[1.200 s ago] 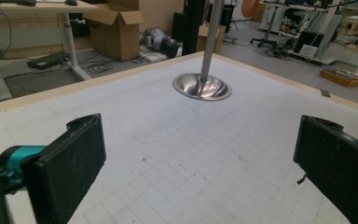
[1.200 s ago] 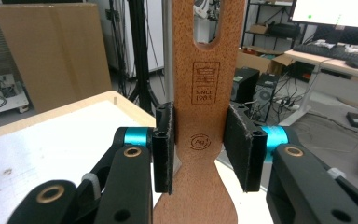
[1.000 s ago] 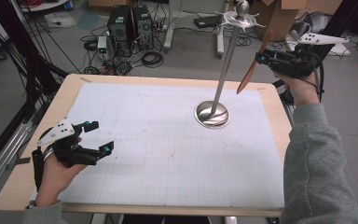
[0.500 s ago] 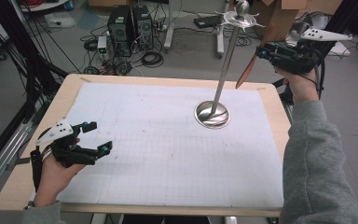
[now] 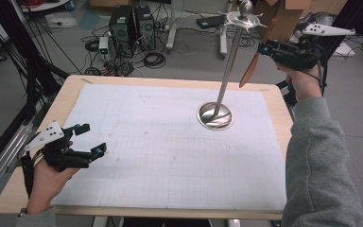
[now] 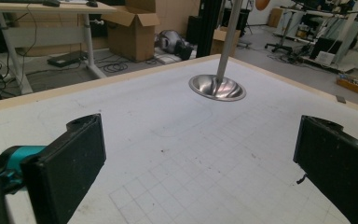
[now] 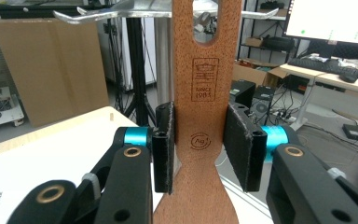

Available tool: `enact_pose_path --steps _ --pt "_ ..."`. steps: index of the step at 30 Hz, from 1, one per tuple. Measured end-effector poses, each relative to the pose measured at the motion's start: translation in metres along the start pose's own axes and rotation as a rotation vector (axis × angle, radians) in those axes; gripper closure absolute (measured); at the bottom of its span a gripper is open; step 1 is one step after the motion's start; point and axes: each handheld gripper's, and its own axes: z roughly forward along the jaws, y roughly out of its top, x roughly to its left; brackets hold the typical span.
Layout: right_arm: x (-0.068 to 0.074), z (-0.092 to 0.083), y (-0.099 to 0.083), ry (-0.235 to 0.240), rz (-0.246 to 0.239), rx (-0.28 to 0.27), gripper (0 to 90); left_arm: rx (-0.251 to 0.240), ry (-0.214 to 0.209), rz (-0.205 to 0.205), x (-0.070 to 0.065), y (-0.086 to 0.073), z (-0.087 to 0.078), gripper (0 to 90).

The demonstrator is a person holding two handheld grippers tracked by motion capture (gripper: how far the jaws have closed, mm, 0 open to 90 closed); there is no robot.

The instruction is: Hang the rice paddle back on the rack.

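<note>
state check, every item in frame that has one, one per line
Left tongs: open, nothing between the jaws, hovering low over the mat.
Right tongs: shut on the wooden utensil, raised beside the top of the stand.
Wooden utensil: gripped at its handle, off the table, hanging hole not on a hook.
Metal hook stand: upright on its round base.

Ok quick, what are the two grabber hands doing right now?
Left gripper: open, holding nothing, low over the table.
Right gripper: shut on the wooden spatula, raised near the top of the metal stand.
</note>
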Motion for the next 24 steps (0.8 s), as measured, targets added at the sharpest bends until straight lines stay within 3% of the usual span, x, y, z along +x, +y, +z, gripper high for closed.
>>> enact_pose_path --steps 24 --pt "-0.0027 0.0093 -0.0015 0.027 0.016 -0.005 64.7 0.004 0.027 0.004 0.0007 -0.0012 -0.0067 2.6"
